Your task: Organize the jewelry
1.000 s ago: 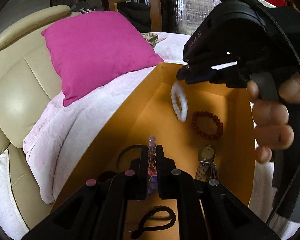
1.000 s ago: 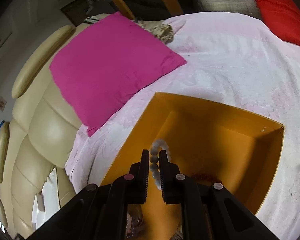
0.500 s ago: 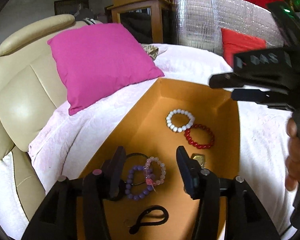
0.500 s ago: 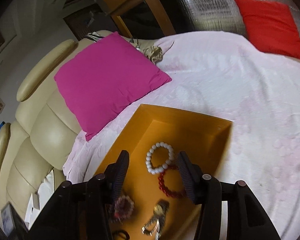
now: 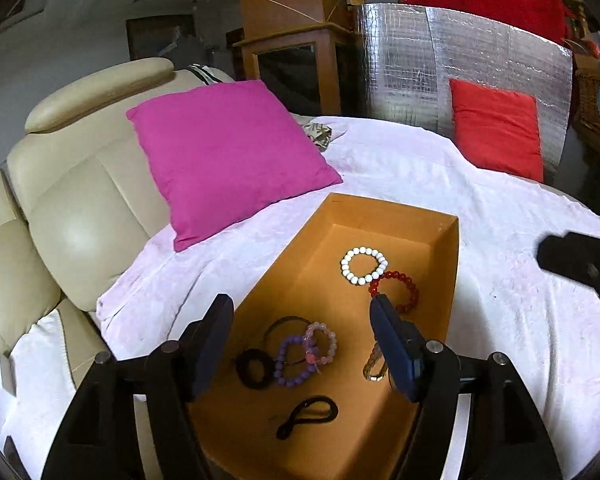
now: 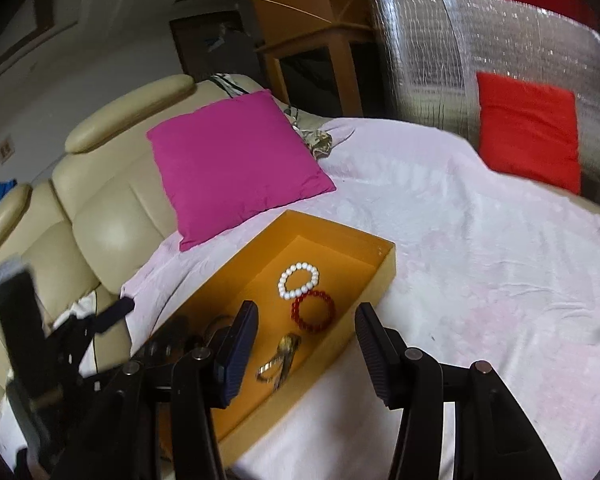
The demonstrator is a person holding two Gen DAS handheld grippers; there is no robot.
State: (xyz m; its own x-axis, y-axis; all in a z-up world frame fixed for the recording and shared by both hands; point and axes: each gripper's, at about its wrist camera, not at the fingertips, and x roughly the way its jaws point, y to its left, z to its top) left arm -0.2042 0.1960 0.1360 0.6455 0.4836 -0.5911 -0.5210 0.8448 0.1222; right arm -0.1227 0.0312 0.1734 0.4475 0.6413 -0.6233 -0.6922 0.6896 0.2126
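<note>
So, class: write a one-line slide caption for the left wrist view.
Open left gripper above an orange tray holding white bracelet, red bracelet and others.

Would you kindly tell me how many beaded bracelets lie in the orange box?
4: white bracelet and red bracelet at the far end, touching; purple bracelet and pink bracelet overlapping nearer. Others may be hidden.
</note>
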